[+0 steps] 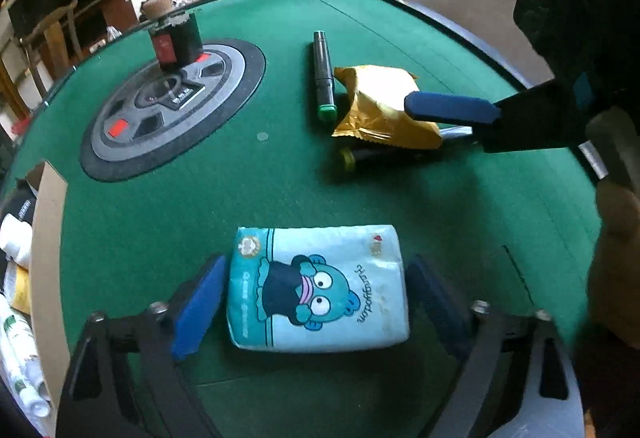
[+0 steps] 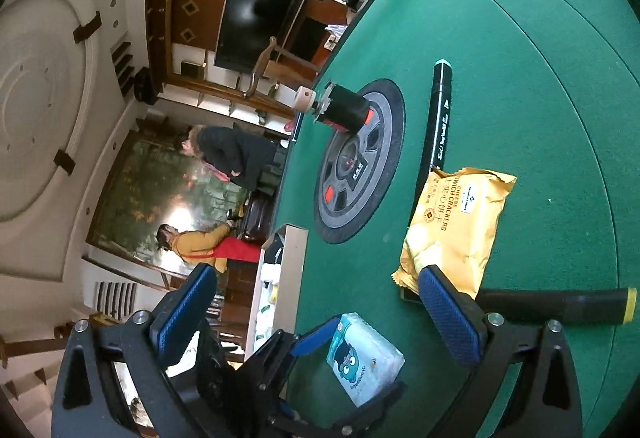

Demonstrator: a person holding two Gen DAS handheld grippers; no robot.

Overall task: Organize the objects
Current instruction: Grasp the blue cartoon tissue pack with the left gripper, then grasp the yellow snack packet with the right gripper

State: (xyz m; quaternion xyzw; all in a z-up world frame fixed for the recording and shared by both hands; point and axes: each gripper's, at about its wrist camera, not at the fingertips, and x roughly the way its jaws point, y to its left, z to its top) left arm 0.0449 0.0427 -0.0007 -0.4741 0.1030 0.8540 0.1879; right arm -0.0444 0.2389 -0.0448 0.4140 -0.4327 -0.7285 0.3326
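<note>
Blue-padded left gripper fingers — astride tissue pack

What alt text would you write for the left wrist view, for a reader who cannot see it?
The left hand-held gripper straddles a light blue tissue pack on a green table, pads not clearly pressing it. Beyond lie two markers and a yellow cracker packet, with the right hand-held gripper reaching over the packet.

"CHEESE SANDWICH CRACKERS" on yellow packet
</note>
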